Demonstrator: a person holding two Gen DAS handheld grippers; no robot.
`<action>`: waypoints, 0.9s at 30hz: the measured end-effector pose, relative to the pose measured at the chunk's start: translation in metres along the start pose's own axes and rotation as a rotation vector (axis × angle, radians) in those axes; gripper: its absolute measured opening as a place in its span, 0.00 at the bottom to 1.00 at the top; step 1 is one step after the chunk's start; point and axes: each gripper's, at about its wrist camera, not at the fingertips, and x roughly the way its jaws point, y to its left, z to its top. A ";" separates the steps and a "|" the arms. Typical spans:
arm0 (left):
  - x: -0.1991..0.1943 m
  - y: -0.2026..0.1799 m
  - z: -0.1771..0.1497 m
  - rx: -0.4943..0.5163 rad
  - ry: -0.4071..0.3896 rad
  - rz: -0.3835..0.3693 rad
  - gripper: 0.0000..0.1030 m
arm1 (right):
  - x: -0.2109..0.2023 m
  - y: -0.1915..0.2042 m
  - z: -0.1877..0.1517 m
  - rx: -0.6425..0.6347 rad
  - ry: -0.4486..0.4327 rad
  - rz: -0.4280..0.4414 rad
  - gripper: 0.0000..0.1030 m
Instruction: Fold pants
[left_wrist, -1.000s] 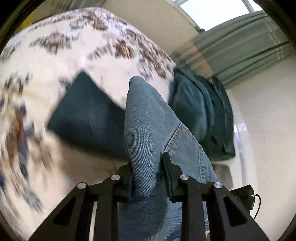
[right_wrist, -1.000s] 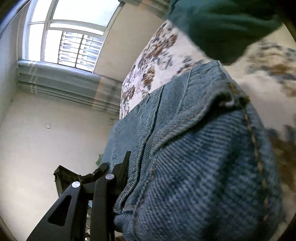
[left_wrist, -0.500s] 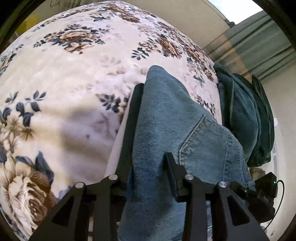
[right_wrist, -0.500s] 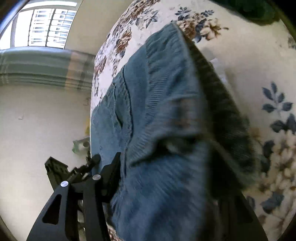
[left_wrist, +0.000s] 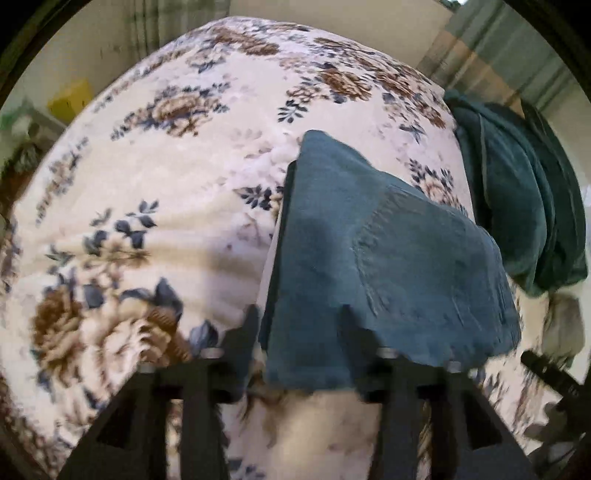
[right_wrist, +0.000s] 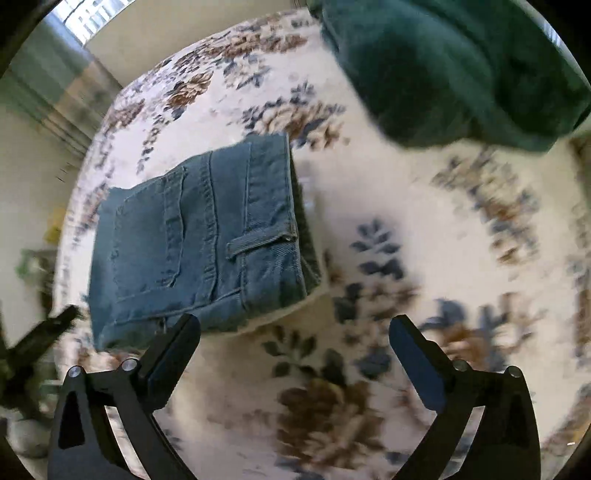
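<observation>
Jeans (right_wrist: 199, 243), 1 folded pair on bedspread (right_wrist: 406, 206); both grippers, left (left_wrist: 299, 332) & right (right_wrist: 295, 328), just opened, seemingly released.

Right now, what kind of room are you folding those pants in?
Probably a bedroom. The folded jeans lie on a soft flowered blanket that looks like a bed cover, dark green clothes are piled beside them, and striped curtains hang under a window behind.

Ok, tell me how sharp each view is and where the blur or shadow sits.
Left wrist view: motion blur throughout, the folded jeans dark and soft, fisheye bulging the floral blanket. Right wrist view: jeans fairly crisp, blanket and green garment smeared towards the right.
</observation>
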 end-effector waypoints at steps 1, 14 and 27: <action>-0.007 -0.006 -0.003 0.012 -0.004 0.015 0.73 | -0.011 0.002 -0.002 -0.013 -0.014 -0.021 1.00; -0.152 -0.071 -0.037 0.118 -0.126 0.138 0.92 | -0.192 0.024 -0.036 -0.093 -0.179 -0.056 1.00; -0.339 -0.110 -0.124 0.134 -0.346 0.169 0.92 | -0.416 0.006 -0.132 -0.177 -0.365 -0.017 1.00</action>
